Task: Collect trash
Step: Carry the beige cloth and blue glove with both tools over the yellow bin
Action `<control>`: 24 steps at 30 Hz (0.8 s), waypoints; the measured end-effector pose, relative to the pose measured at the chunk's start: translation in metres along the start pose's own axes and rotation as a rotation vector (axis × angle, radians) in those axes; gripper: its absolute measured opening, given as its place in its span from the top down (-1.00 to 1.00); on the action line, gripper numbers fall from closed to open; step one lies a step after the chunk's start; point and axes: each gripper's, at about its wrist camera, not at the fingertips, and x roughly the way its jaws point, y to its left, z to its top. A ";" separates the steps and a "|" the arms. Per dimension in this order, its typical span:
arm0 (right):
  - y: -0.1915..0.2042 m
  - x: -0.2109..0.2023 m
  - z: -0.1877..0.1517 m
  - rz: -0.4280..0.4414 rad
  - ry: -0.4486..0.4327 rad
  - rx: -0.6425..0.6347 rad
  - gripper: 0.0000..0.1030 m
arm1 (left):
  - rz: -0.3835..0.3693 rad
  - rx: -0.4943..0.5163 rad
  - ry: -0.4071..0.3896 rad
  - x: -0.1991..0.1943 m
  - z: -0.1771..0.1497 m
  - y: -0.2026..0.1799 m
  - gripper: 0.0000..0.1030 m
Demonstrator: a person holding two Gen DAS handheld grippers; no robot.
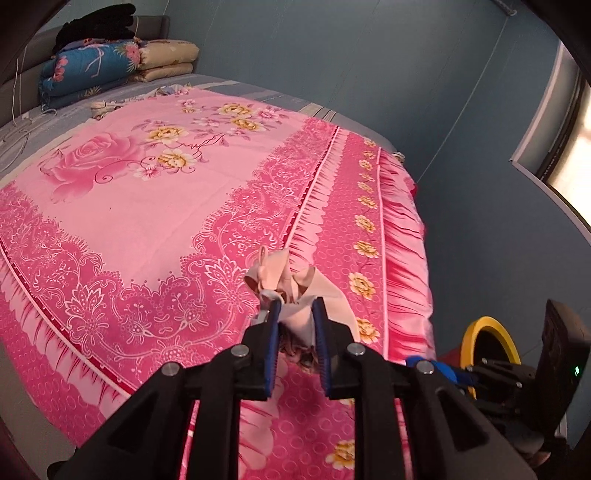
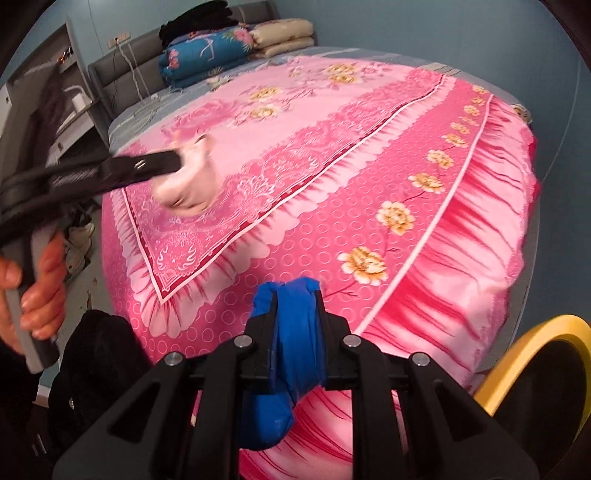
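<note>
My left gripper (image 1: 297, 306) is shut on a crumpled pale pink plastic bag (image 1: 291, 284) and holds it above the pink flowered bedspread (image 1: 147, 206). It also shows blurred in the right wrist view (image 2: 181, 158), with the bag (image 2: 188, 184) hanging from it. My right gripper (image 2: 295, 295) is shut on a crumpled blue plastic bag (image 2: 295, 332) above the bed's near corner. The right gripper also shows low at the right of the left wrist view (image 1: 436, 365). A yellow-rimmed bin (image 2: 546, 354) with a black liner stands beside the bed at the lower right; it also shows in the left wrist view (image 1: 487, 332).
Folded quilts (image 1: 92, 66) and dark clothes (image 1: 96, 22) are piled at the head of the bed (image 2: 487, 206). A grey headboard (image 2: 122, 74) and a bedside shelf (image 2: 70, 103) stand at the left. Blue walls surround the bed, with a window (image 1: 569, 140) at the right.
</note>
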 end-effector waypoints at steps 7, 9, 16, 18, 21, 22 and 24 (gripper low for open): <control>-0.025 -0.042 0.000 -0.043 -0.085 0.059 0.70 | -0.061 0.063 -0.050 -0.037 -0.007 -0.045 0.68; -0.034 -0.058 -0.001 -0.064 -0.120 0.084 0.70 | -0.082 0.086 -0.059 -0.044 -0.009 -0.059 0.68; -0.065 -0.104 -0.006 -0.125 -0.208 0.148 0.70 | -0.138 0.168 -0.082 -0.063 -0.022 -0.105 0.68; -0.074 -0.115 -0.007 -0.136 -0.223 0.161 0.70 | -0.151 0.193 -0.087 -0.067 -0.025 -0.118 0.68; -0.087 -0.134 -0.011 -0.156 -0.255 0.192 0.70 | -0.170 0.217 -0.095 -0.071 -0.028 -0.134 0.68; -0.092 -0.142 -0.013 -0.165 -0.269 0.205 0.70 | -0.179 0.224 -0.097 -0.073 -0.029 -0.140 0.68; -0.102 -0.156 -0.017 -0.178 -0.291 0.229 0.70 | -0.192 0.246 -0.104 -0.074 -0.031 -0.152 0.68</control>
